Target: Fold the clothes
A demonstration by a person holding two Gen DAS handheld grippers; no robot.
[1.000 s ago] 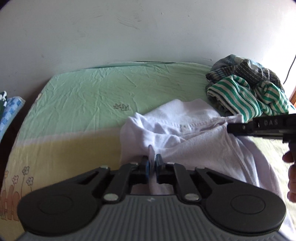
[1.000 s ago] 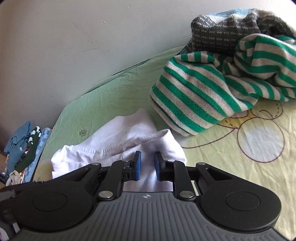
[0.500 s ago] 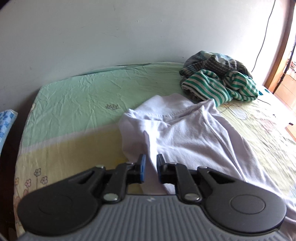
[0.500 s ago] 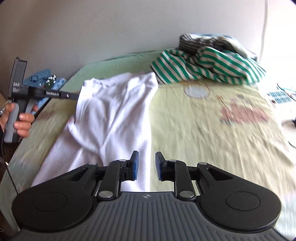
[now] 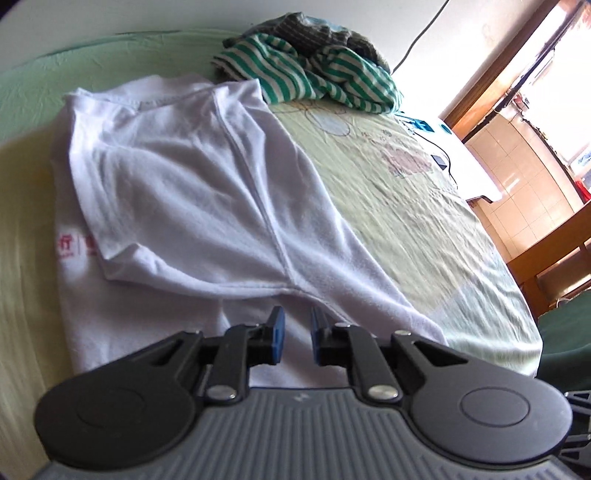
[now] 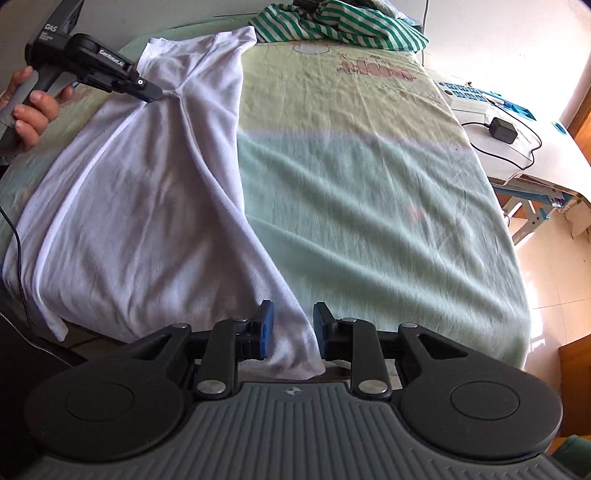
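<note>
The left gripper (image 5: 294,334) points down over the near part of a white T-shirt (image 5: 192,177) spread on the bed sheet (image 5: 406,206). Its blue-padded fingers (image 5: 277,332) stand slightly apart; white fabric shows in the gap, but no pinch can be confirmed. A sleeve is folded across the shirt body, its hem running just beyond the fingertips. Red printed characters (image 5: 75,247) sit at the shirt's left edge. Beyond the shirt's far end lies a green-and-white striped garment (image 5: 314,74), touching the shirt's far corner, with a dark knit garment (image 5: 325,33) behind it.
</note>
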